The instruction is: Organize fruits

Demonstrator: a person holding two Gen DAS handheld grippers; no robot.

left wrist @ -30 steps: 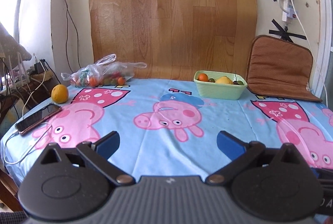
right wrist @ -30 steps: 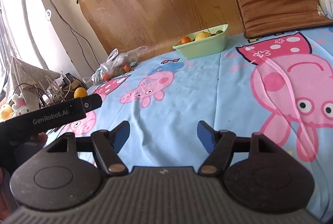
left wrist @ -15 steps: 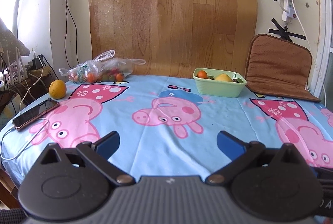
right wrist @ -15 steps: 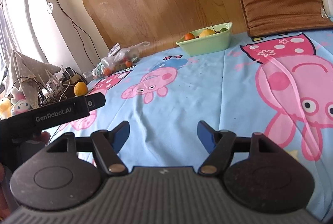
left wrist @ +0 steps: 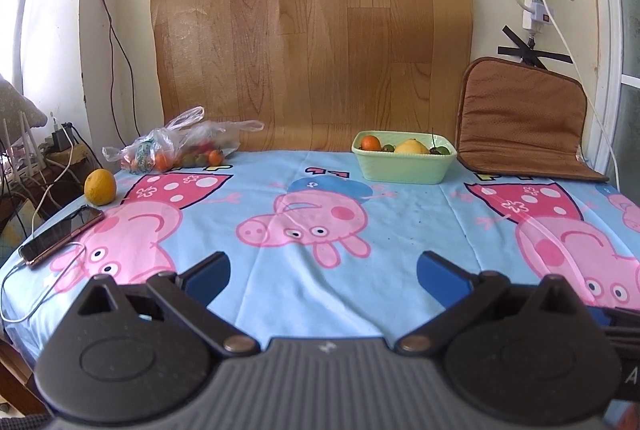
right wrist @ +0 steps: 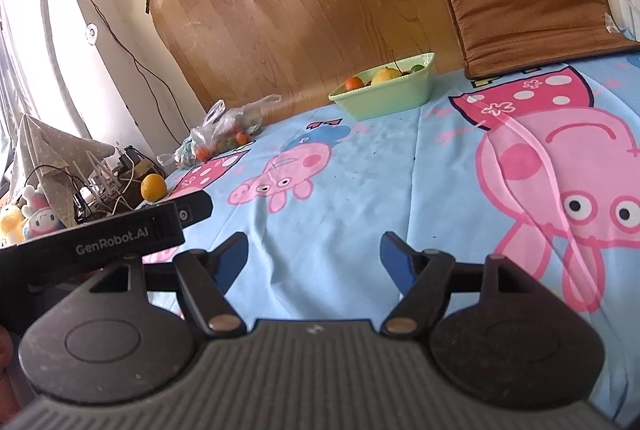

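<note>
A pale green bowl (left wrist: 404, 170) at the table's far side holds an orange fruit (left wrist: 370, 142), a yellow fruit (left wrist: 411, 147) and small green ones. It also shows in the right wrist view (right wrist: 384, 94). A clear plastic bag (left wrist: 180, 150) of small fruits lies at the far left, also seen in the right wrist view (right wrist: 224, 134). A loose orange (left wrist: 100, 187) sits at the left edge, seen too in the right wrist view (right wrist: 153, 187). My left gripper (left wrist: 323, 272) is open and empty over the near edge. My right gripper (right wrist: 314, 258) is open and empty too.
A phone (left wrist: 60, 236) with a white cable lies at the near left edge. A brown cushion (left wrist: 520, 122) leans on the wall at the far right. The table carries a blue cartoon-pig cloth (left wrist: 320, 230). The left gripper's body (right wrist: 104, 234) shows left in the right wrist view.
Both views have tilted up slightly, so the bowl, bag and orange sit lower in frame. Both grippers stay open and empty. Nothing on the table has moved.
</note>
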